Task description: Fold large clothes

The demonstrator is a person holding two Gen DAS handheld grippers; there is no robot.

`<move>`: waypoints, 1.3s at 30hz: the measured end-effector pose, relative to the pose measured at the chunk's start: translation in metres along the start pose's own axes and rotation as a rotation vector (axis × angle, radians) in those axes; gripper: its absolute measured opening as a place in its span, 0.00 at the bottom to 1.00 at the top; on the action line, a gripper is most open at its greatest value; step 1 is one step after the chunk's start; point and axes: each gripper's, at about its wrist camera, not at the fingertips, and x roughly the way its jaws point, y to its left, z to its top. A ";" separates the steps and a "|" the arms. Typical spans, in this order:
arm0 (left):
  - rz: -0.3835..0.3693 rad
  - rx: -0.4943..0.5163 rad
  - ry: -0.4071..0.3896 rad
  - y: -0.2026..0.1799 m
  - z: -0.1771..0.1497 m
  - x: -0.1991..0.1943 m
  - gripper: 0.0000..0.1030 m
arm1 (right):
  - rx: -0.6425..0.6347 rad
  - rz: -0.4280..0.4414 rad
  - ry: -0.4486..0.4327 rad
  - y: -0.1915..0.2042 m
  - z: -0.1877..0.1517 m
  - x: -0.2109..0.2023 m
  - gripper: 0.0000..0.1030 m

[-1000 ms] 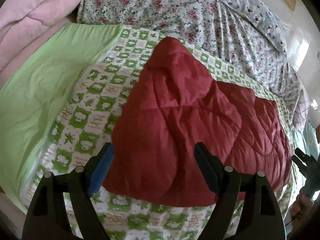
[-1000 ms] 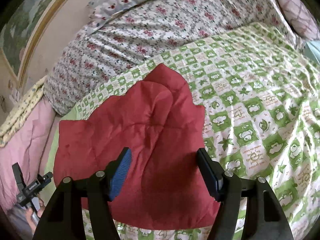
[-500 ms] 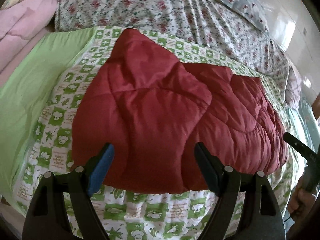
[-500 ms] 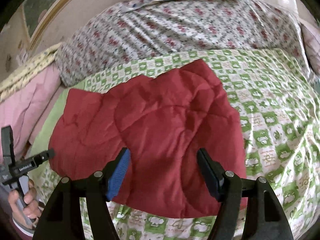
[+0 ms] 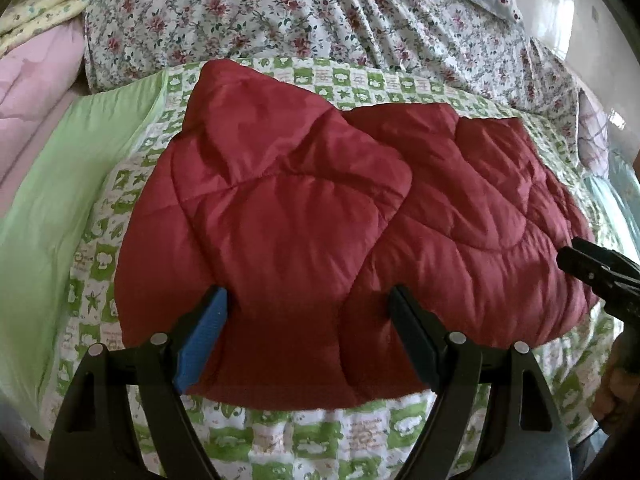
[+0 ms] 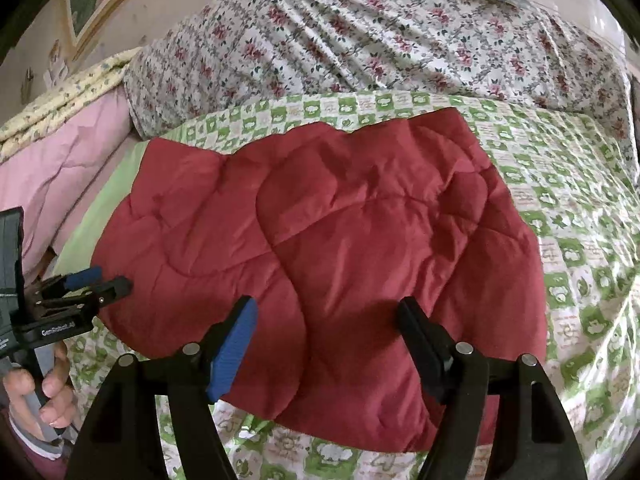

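A red quilted jacket (image 5: 304, 216) is lying folded on a green-and-white checked bedspread (image 5: 320, 436), with one padded flap turned over the top of the rest so that it is forming a raised layer across the middle. The left gripper (image 5: 308, 312) is hovering just above the near edge of the jacket with its jaws standing wide; nothing is pinched between them, and the blue pad on one finger is showing clear of the cloth. The right gripper (image 6: 326, 320) is hanging over the other near part of the jacket and its jaws are opening, with only the red fabric lying under them and no fold gripped. In the right wrist view a hand (image 6: 40, 392) is holding the handle of the left gripper at the left edge, close beside the jacket's corner. Behind the jacket a flowered quilt (image 6: 380, 40) is lying bunched across the bed, a pink blanket (image 5: 28, 92) is sitting at the far left, and a plain green sheet (image 5: 60, 200) is running along the bedspread's left side.
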 end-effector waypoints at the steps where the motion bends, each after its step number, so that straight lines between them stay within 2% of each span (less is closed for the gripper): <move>1: 0.001 -0.001 -0.001 0.000 0.001 0.002 0.80 | -0.006 -0.005 0.004 0.001 0.001 0.003 0.75; 5: 0.012 -0.013 0.006 0.002 0.007 0.014 0.81 | -0.025 -0.026 0.015 0.003 0.004 0.016 0.79; 14: 0.030 -0.017 0.030 0.003 0.022 0.040 0.87 | 0.018 -0.076 0.041 -0.012 0.022 0.042 0.80; 23: 0.046 -0.030 0.046 0.008 0.039 0.067 0.93 | 0.074 -0.081 0.084 -0.035 0.043 0.068 0.79; 31: 0.035 -0.028 0.087 0.009 0.050 0.083 0.98 | 0.186 -0.026 0.100 -0.065 0.053 0.088 0.79; 39: 0.035 -0.030 0.104 0.010 0.053 0.091 1.00 | 0.202 -0.014 0.101 -0.070 0.054 0.094 0.79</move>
